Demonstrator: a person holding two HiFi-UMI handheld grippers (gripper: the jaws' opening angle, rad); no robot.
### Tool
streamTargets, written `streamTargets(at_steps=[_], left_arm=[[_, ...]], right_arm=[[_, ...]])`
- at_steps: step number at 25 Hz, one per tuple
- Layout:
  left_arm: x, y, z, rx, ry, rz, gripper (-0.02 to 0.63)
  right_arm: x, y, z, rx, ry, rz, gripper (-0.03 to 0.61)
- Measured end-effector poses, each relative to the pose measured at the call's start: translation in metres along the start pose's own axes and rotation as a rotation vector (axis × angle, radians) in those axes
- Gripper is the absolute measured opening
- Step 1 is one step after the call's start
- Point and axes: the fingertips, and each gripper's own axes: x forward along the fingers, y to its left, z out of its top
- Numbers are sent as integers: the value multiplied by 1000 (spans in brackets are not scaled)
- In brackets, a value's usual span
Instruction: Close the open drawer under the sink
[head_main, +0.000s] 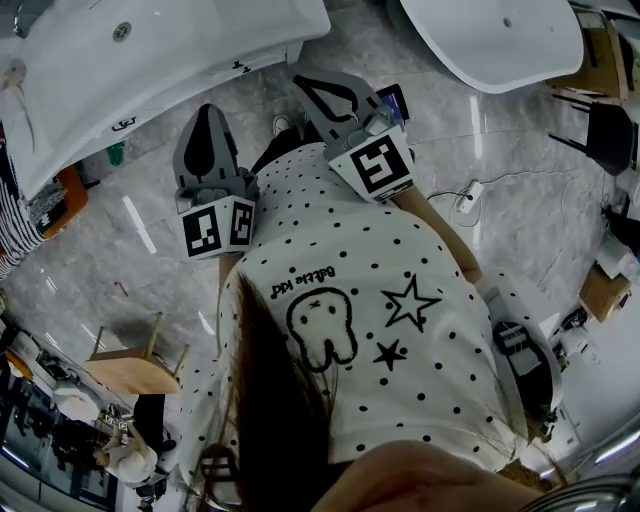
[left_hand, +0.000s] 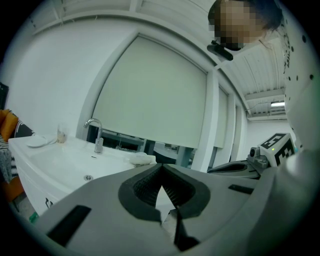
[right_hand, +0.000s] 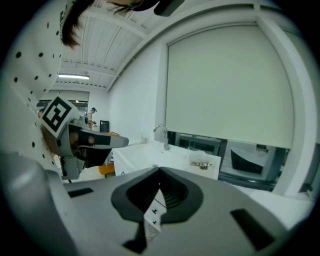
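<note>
Grey marbled floor (head_main: 520, 150) spreads under a person in a white dotted shirt (head_main: 420, 350), with a white sink (head_main: 150, 60) at the upper left of the head view and a white tub (head_main: 490, 40) at the upper right. Under the sink runs a white cabinet face with the drawer fronts (head_main: 170, 105), each marked by a small dark pull; from above they look level with one another, and no view shows plainly whether one stands out. The basin holds only its drain (left_hand: 88, 177) – a curved faucet (left_hand: 96, 134) rises at its back edge, a small cup (left_hand: 61, 134) stands beside that, and what the cup holds is too small to tell. Both tools are held at chest height, well apart from the cabinet. The left gripper (left_hand: 161, 166) has its jaws pressed tip to tip with nothing between them, and the right gripper (right_hand: 160, 171) is closed the same way – bare pads, no object gripped. A wooden stool (head_main: 130, 365) stands on the floor at the lower left.
</note>
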Motion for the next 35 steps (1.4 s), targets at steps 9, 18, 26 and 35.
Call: streamTargets(at_steps=[9, 18, 26, 35], left_arm=[[-2, 1, 2, -3, -5, 4, 5], [-3, 0, 1, -7, -7, 5, 5], [-4, 1, 1, -4, -10, 8, 5], [-5, 0, 0, -7, -7, 6, 5]], right_arm=[[0, 2, 1, -6, 0, 7, 12], [0, 3, 1, -16, 3, 13, 12], [0, 4, 1, -8, 2, 14, 12], [0, 4, 0, -14, 3, 16, 12]])
